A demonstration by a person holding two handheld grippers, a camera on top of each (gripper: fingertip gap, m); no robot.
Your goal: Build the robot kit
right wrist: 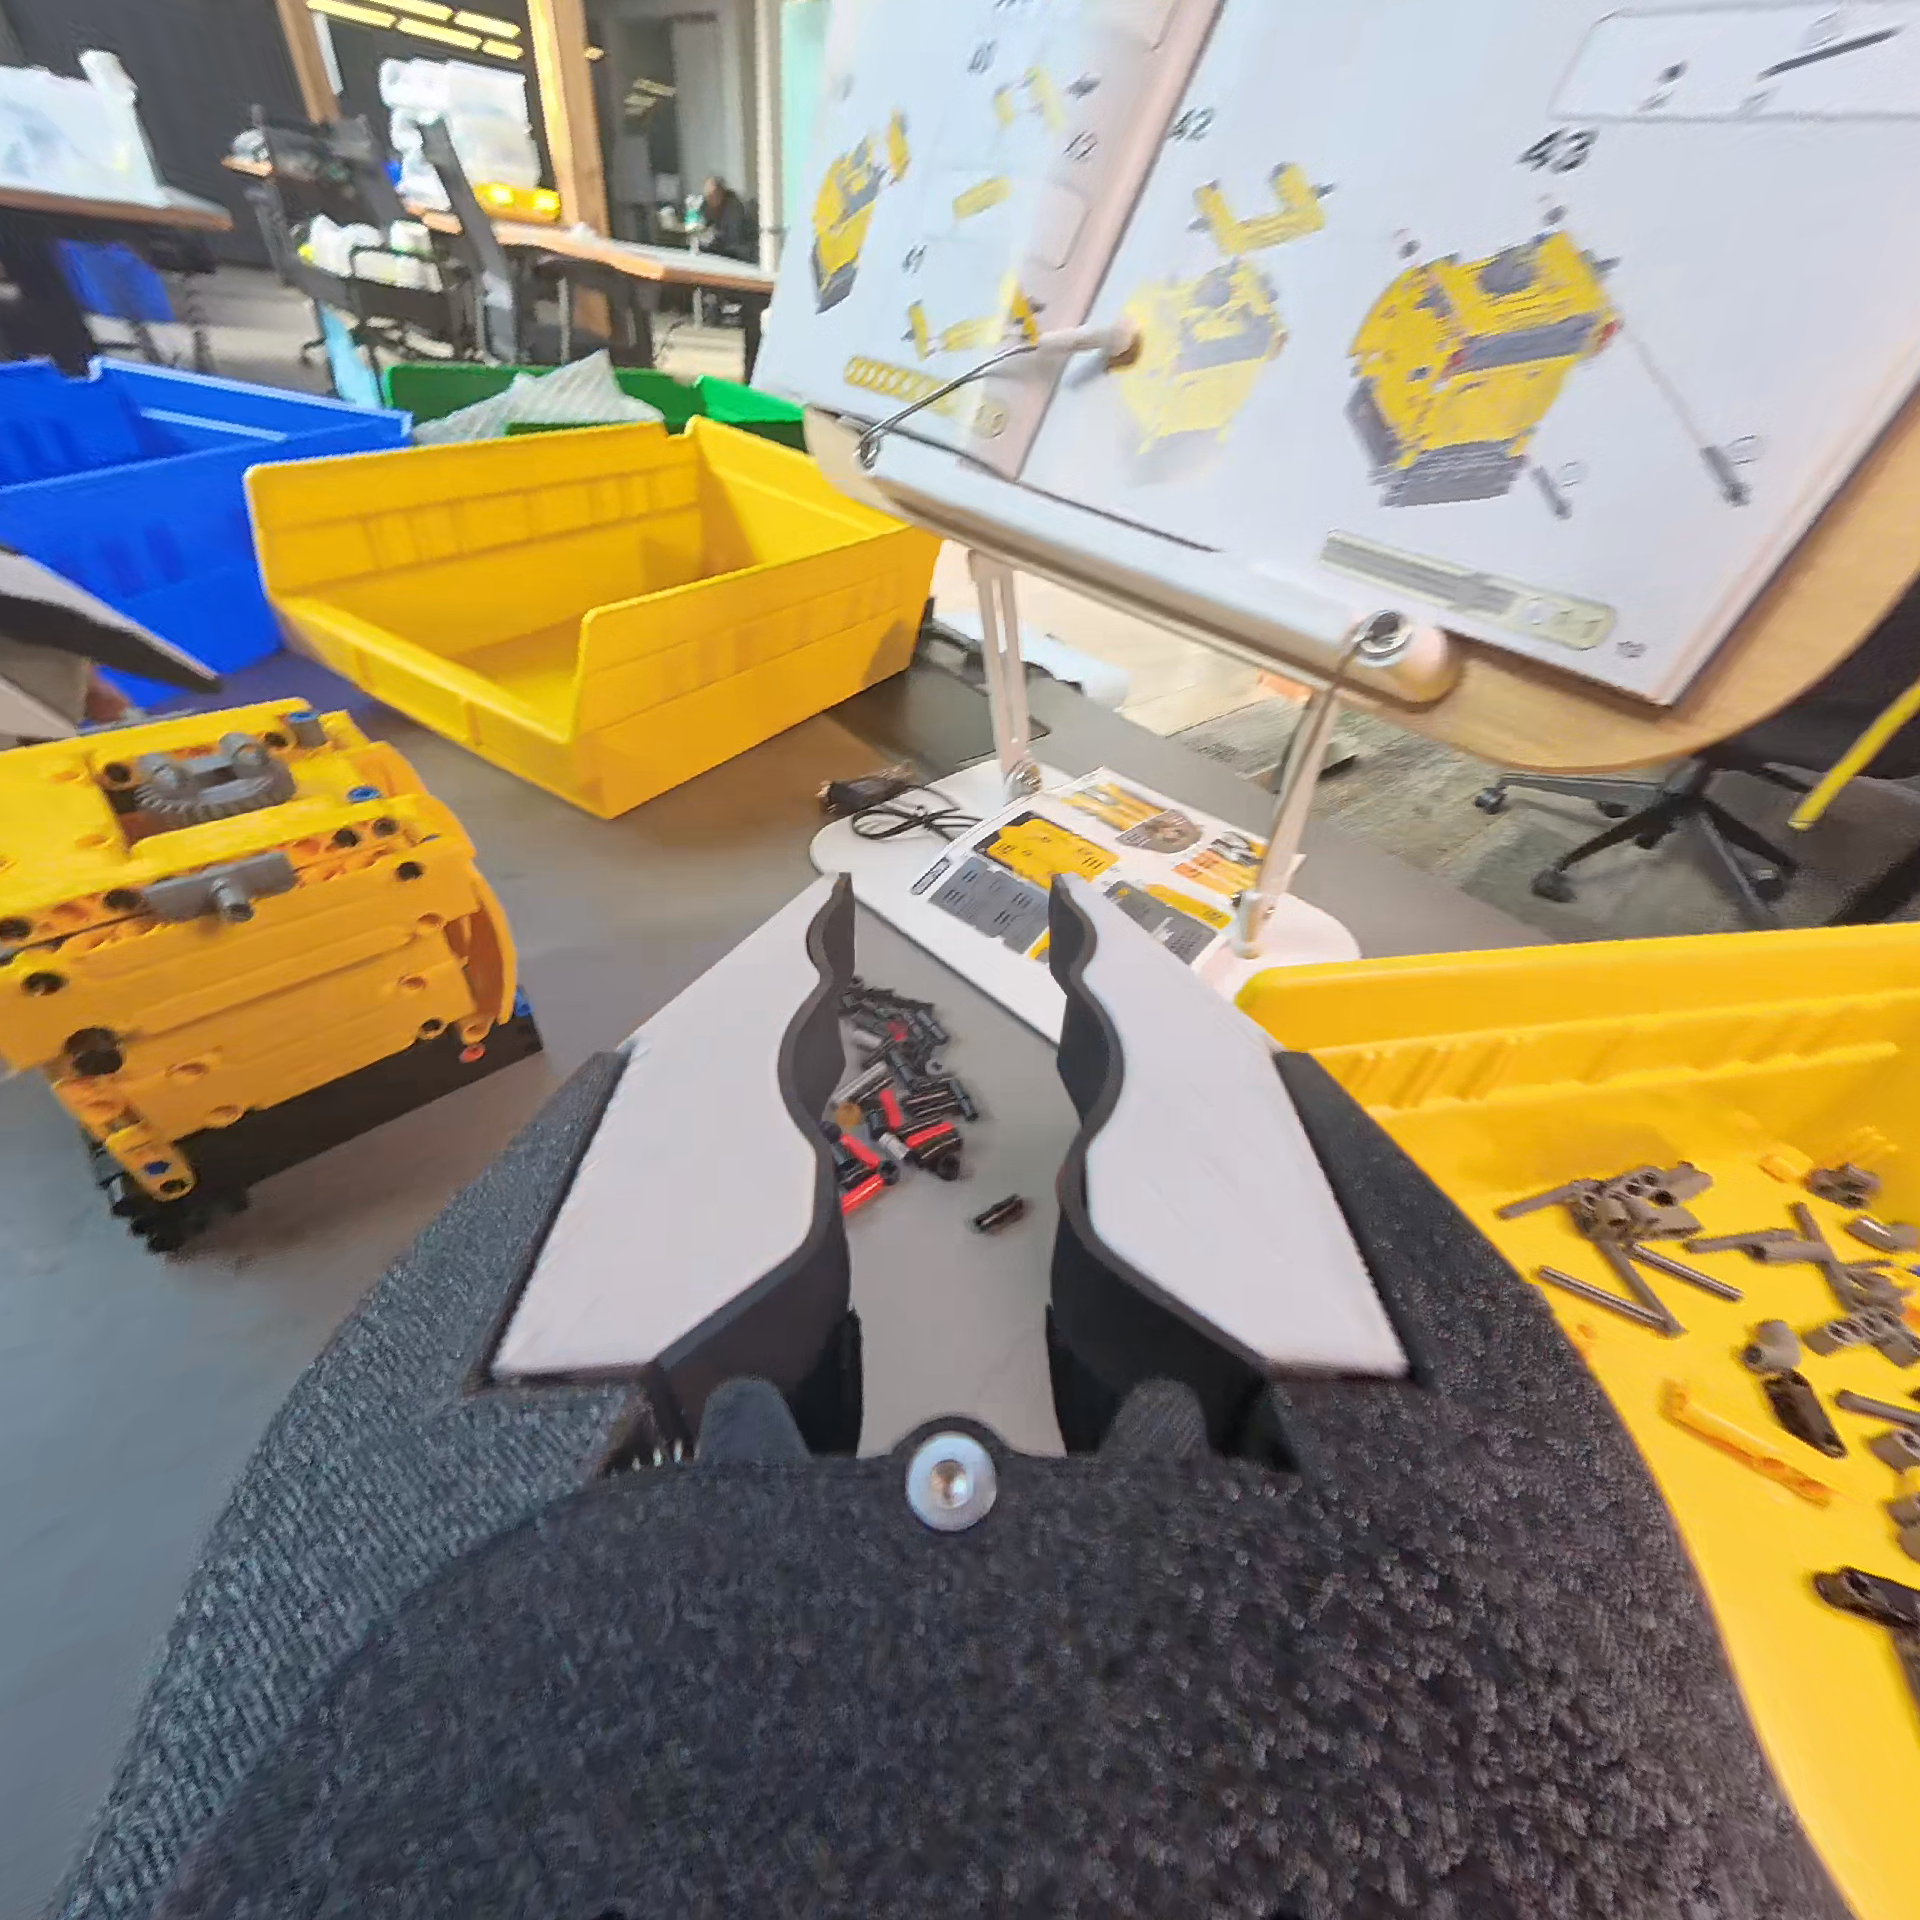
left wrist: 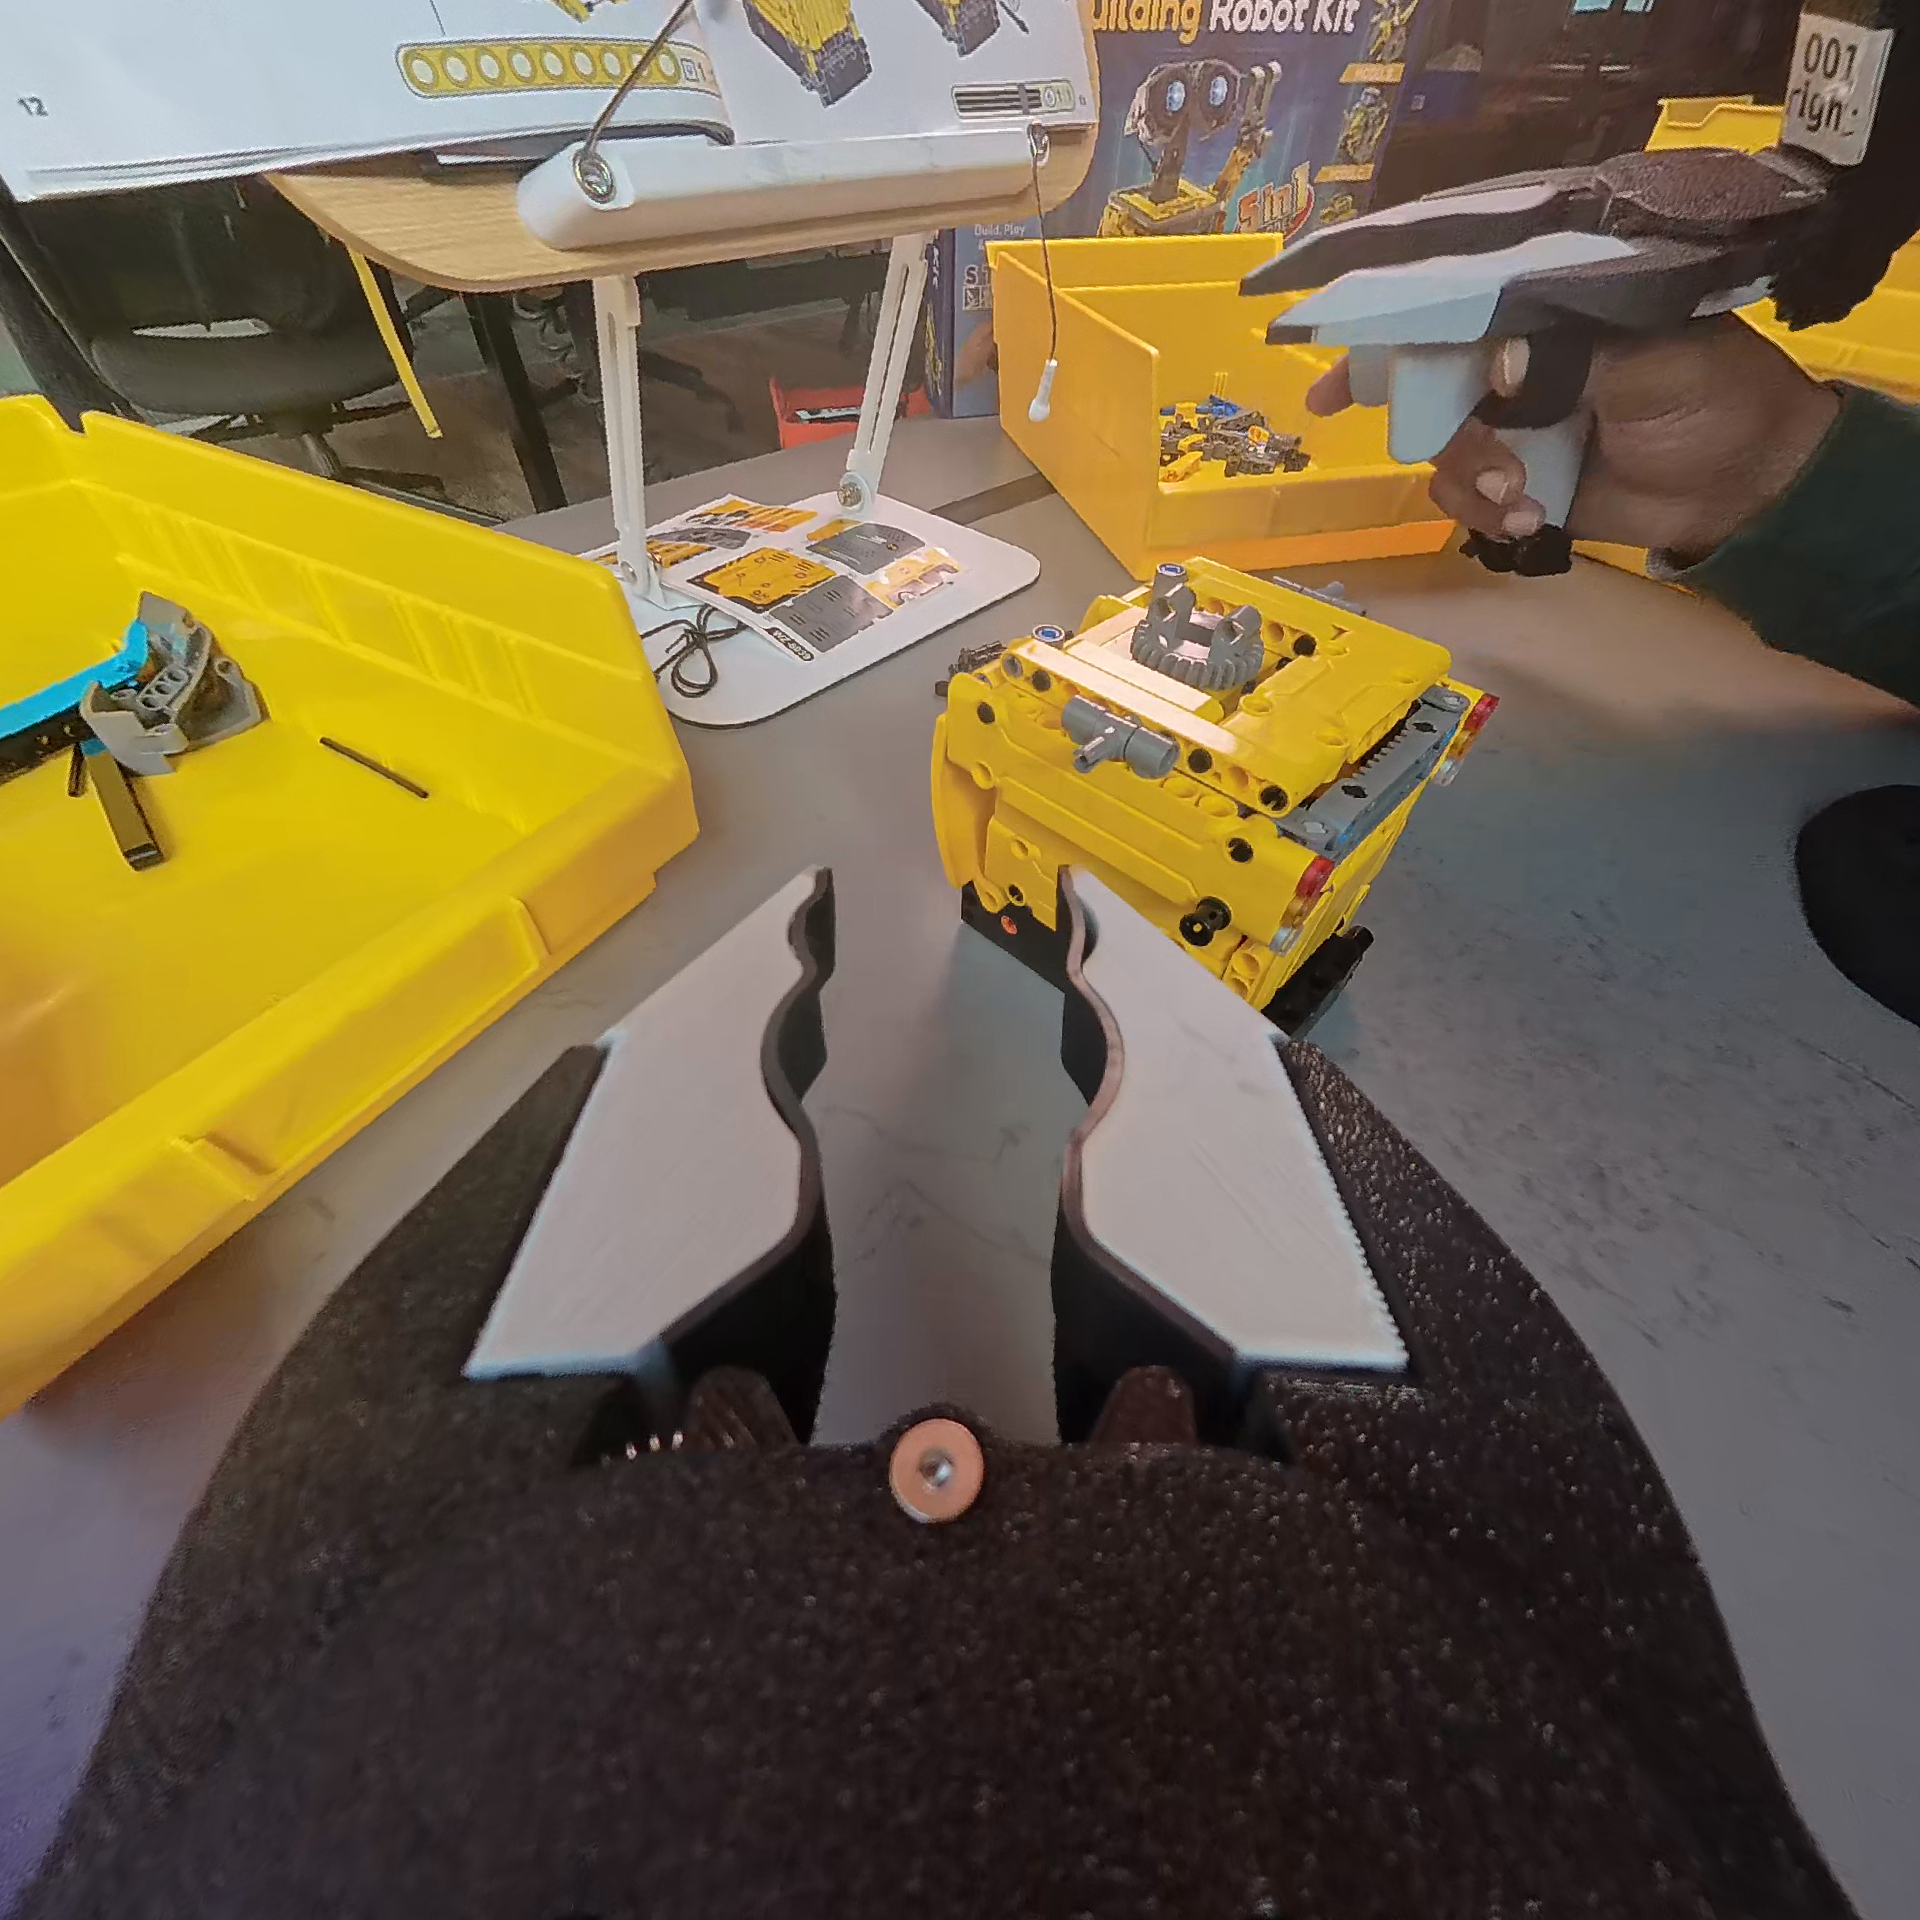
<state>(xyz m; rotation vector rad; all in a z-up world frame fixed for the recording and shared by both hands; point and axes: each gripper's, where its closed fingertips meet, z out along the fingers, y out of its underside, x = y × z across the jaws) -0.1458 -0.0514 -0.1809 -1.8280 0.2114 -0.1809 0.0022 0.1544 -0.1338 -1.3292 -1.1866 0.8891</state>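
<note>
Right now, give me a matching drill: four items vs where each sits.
Items:
1. yellow brick model
2. loose black and red pins
3. sticker sheet
4. instruction booklet

Places:
A. propped on the stand's upper board
B. on the table below the open right gripper
C. on the stand's white base
D. just ahead of the open left gripper

Pairs: 1-D, 2-B, 3-C, 4-A

Yellow brick model [left wrist: 1195, 769] and yellow bin [left wrist: 312, 831] flank bare table [left wrist: 831, 790].

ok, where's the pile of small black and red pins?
Right wrist view: pin pile lies on the grey table between the open right gripper fingers, beside the book stand base.
</note>
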